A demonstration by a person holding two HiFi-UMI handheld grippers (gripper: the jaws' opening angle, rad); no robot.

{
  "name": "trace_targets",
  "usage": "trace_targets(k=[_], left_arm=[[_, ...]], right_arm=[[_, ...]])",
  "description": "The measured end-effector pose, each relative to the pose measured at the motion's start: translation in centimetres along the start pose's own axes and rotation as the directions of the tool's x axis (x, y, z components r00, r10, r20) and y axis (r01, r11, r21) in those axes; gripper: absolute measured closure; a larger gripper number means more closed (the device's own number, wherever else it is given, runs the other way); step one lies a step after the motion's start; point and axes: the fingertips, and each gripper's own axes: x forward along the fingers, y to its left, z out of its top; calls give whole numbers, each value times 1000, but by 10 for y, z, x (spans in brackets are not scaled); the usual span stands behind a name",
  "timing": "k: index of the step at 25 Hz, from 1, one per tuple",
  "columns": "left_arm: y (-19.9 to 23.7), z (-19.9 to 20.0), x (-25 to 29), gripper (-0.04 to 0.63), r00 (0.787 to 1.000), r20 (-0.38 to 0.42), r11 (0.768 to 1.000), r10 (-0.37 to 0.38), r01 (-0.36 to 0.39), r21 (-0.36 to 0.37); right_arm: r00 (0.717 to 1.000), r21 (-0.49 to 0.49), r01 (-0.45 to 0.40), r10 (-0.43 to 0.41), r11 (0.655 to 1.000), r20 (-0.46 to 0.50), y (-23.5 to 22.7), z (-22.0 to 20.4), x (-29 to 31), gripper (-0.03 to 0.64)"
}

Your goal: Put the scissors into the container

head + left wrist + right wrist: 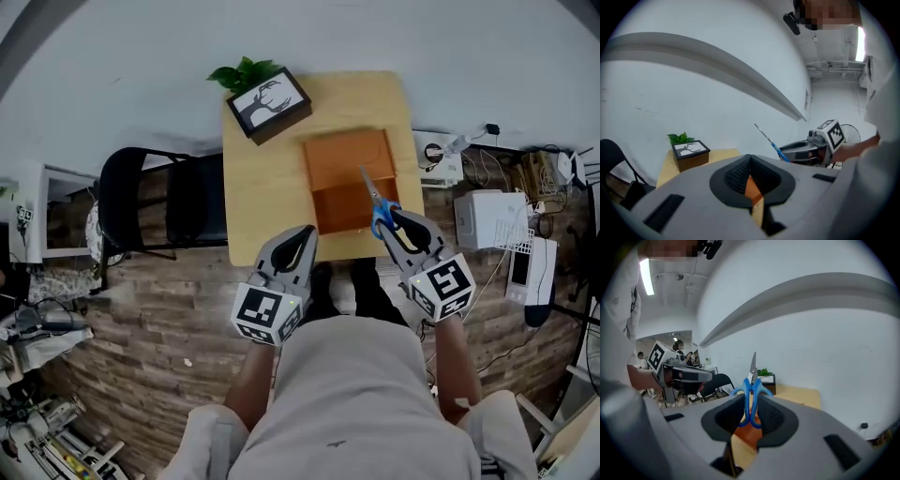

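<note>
One pair of scissors [379, 208] is held off the surface, pinched by its blue handle loops between the jaws of the right gripper [401, 228]; the pads are pressed on the loops from both sides, and the closed blades stick out past the jaw tips. In the head view the long axis runs from the handles at the jaws away and slightly left, so the blade tip lies over the near-right part of the orange container [343, 161], which sits open-topped on the wooden surface [272, 187]. The container is thus directly ahead of and below the held scissors. The coming move is judged to be a short lowering and release by the right gripper alone. The left gripper [300, 242] is held at the surface's near edge, left of the container, with its jaws pressed together on nothing. A framed tree picture [270, 103] and a small plant [244, 73] are seen at the far-left corner, well apart from the container, and a black chair [159, 199] stands beside the surface. Height of the blades above the container rim cannot be told. Container depth is not readable, and in both gripper views only an orange sliver of it shows between the jaws.
</note>
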Motion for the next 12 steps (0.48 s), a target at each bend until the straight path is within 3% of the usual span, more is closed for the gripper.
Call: trace_targets(k=[7, 12], left_arm=[[1, 4, 6, 589, 993, 14, 992, 121, -121, -31], [1, 1, 5, 589, 977, 16, 976, 212, -210, -62]], right_arm=[[988, -123, -141, 132, 982, -80, -13, -9, 23, 532], [965, -158, -243, 222, 957, -137, -16, -23, 41, 532]])
